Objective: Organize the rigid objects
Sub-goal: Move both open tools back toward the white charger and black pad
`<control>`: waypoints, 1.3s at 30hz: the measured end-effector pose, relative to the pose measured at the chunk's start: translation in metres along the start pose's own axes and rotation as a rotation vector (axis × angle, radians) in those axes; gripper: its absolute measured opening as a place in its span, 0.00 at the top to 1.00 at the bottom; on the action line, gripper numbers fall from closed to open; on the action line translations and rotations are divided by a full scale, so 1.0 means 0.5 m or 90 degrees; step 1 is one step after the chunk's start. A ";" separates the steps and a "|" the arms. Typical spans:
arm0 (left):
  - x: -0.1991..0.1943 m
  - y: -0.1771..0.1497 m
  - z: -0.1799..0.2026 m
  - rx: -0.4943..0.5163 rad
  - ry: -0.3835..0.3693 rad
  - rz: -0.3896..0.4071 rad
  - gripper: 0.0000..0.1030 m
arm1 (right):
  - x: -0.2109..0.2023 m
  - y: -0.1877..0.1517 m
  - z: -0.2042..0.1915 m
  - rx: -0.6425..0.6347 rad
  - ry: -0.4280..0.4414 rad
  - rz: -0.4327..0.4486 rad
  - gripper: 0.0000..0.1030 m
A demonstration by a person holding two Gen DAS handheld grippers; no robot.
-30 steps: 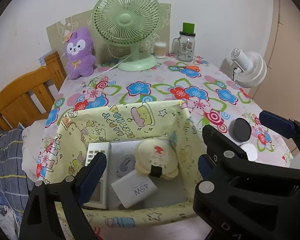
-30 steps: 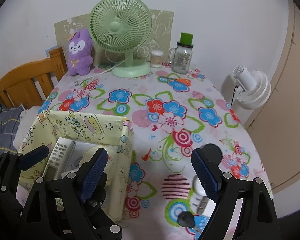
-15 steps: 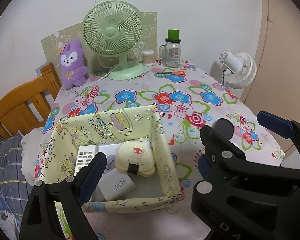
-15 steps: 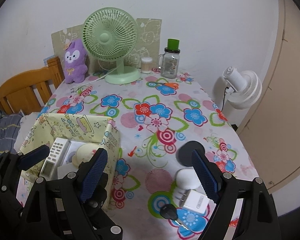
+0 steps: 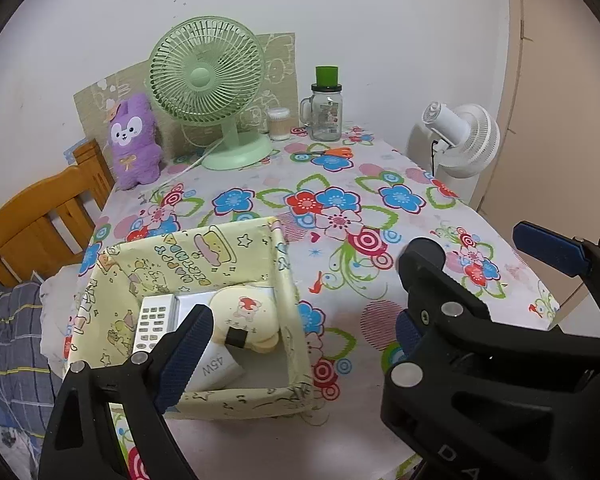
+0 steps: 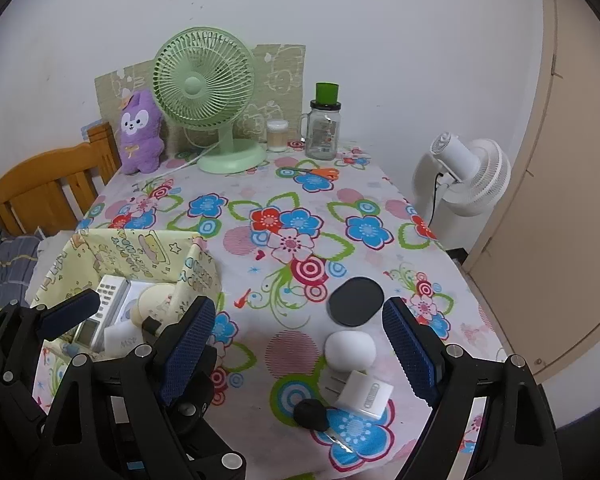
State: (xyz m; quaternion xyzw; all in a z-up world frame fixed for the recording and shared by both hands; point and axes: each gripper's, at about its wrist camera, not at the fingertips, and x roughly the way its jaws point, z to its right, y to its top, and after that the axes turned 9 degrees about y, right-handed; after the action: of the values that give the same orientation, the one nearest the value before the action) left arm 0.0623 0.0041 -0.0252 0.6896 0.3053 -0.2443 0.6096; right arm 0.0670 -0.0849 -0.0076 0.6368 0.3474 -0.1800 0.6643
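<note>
Right tongs (image 6: 296,354), wide and empty, frame the white puck (image 6: 350,351) and charger (image 6: 365,395); bin (image 6: 198,276) lies left.

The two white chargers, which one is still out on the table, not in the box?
The white plug adapter with bare prongs, lying on the tablecloth beside the white dome and black key. The other, marked 45W, lies inside the yellow fabric box.

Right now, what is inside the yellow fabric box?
Inside the box: a white remote, a white 45W charger, a cream round pouch, and a pale flat item beneath them, mostly covered. The left gripper's finger hides the near corner.
</note>
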 end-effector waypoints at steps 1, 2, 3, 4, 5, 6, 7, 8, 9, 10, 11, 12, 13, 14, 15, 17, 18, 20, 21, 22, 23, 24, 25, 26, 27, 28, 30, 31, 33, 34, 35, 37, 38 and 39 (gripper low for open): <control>-0.001 -0.001 0.003 0.000 -0.001 0.001 0.09 | -0.002 -0.002 0.003 0.000 -0.001 0.001 0.15; -0.002 -0.001 0.007 0.001 -0.003 0.003 0.09 | -0.003 -0.003 0.006 0.000 -0.001 0.001 0.15; -0.004 -0.002 0.011 0.000 -0.009 0.006 0.09 | -0.006 -0.005 0.010 0.001 -0.001 0.004 0.15; -0.006 -0.004 0.014 0.000 -0.013 0.008 0.09 | -0.008 -0.005 0.012 0.001 0.000 0.005 0.15; -0.007 -0.005 0.017 0.000 -0.016 0.010 0.09 | -0.010 -0.007 0.016 0.000 0.000 0.007 0.15; -0.008 -0.007 0.021 0.001 -0.017 0.011 0.09 | -0.012 -0.009 0.018 0.000 0.000 0.010 0.15; -0.009 -0.008 0.025 0.001 -0.017 0.012 0.09 | -0.013 -0.011 0.021 -0.001 -0.001 0.011 0.15; -0.010 -0.009 0.028 0.002 -0.018 0.012 0.09 | -0.014 -0.013 0.025 -0.001 0.000 0.012 0.15; -0.010 -0.010 0.032 0.002 -0.019 0.013 0.09 | -0.015 -0.015 0.027 -0.001 0.001 0.012 0.15; -0.010 -0.012 0.036 0.001 -0.020 0.013 0.09 | -0.016 -0.017 0.031 -0.001 0.003 0.012 0.15; -0.010 -0.013 0.040 0.002 -0.022 0.013 0.09 | -0.016 -0.019 0.034 -0.001 0.004 0.012 0.15; -0.010 -0.015 0.045 0.004 -0.022 0.013 0.09 | -0.016 -0.023 0.039 -0.001 0.005 0.012 0.15; -0.010 -0.016 0.049 0.005 -0.022 0.014 0.09 | -0.016 -0.025 0.041 0.000 0.005 0.013 0.15; -0.010 -0.018 0.052 0.005 -0.022 0.016 0.09 | -0.017 -0.027 0.046 0.002 0.007 0.013 0.15; -0.011 -0.020 0.056 0.005 -0.022 0.017 0.09 | -0.016 -0.030 0.050 0.003 0.009 0.014 0.15; -0.011 -0.023 0.062 0.004 -0.023 0.018 0.09 | -0.017 -0.033 0.056 0.004 0.012 0.014 0.15; -0.011 -0.025 0.067 0.004 -0.023 0.018 0.09 | -0.016 -0.036 0.060 0.004 0.014 0.014 0.15; -0.009 -0.030 0.076 0.004 -0.024 0.019 0.09 | -0.015 -0.041 0.067 0.004 0.016 0.014 0.15; -0.007 -0.030 0.080 0.005 -0.024 0.019 0.09 | -0.014 -0.044 0.072 0.004 0.016 0.015 0.15; -0.005 -0.032 0.084 0.006 -0.026 0.021 0.09 | -0.014 -0.046 0.075 0.005 0.017 0.015 0.15; -0.002 -0.034 0.088 0.006 -0.027 0.023 0.09 | -0.014 -0.046 0.074 0.004 0.017 0.015 0.15; 0.002 -0.037 0.094 0.004 -0.028 0.024 0.09 | -0.013 -0.050 0.079 0.003 0.016 0.015 0.15; 0.004 -0.040 0.097 0.000 -0.029 0.025 0.09 | -0.012 -0.056 0.085 0.002 0.014 0.017 0.15; 0.009 -0.043 0.102 -0.005 -0.031 0.025 0.09 | -0.011 -0.060 0.090 0.001 0.012 0.019 0.15; 0.012 -0.046 0.105 -0.008 -0.032 0.026 0.09 | -0.009 -0.065 0.096 0.000 0.014 0.020 0.15; 0.015 -0.050 0.110 -0.010 -0.031 0.026 0.09 | -0.006 -0.069 0.100 -0.002 0.015 0.020 0.15; 0.025 -0.058 0.118 -0.013 -0.027 0.025 0.09 | -0.002 -0.079 0.109 -0.005 0.016 0.020 0.15; 0.029 -0.062 0.122 -0.013 -0.025 0.025 0.09 | 0.002 -0.085 0.114 -0.008 0.017 0.021 0.15; 0.041 -0.072 0.131 -0.012 -0.020 0.022 0.09 | 0.011 -0.098 0.124 -0.010 0.019 0.019 0.15; 0.047 -0.078 0.135 -0.011 -0.017 0.021 0.09 | 0.016 -0.103 0.128 -0.010 0.020 0.018 0.15; 0.050 -0.081 0.138 -0.010 -0.016 0.019 0.09 | 0.023 -0.110 0.132 -0.007 0.020 0.016 0.15; 0.061 -0.092 0.147 -0.006 -0.018 0.013 0.09 | 0.035 -0.122 0.141 -0.001 0.024 0.010 0.15; 0.065 -0.095 0.150 -0.004 -0.019 0.011 0.09 | 0.041 -0.127 0.145 0.003 0.025 0.005 0.15; 0.071 -0.100 0.154 -0.002 -0.022 0.007 0.09 | 0.048 -0.133 0.148 0.006 0.027 0.000 0.15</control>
State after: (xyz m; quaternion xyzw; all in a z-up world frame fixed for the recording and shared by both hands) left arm 0.0538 -0.0642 -0.0955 0.6858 0.2914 -0.2522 0.6174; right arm 0.0555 -0.1601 -0.0760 0.6436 0.3606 -0.1681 0.6538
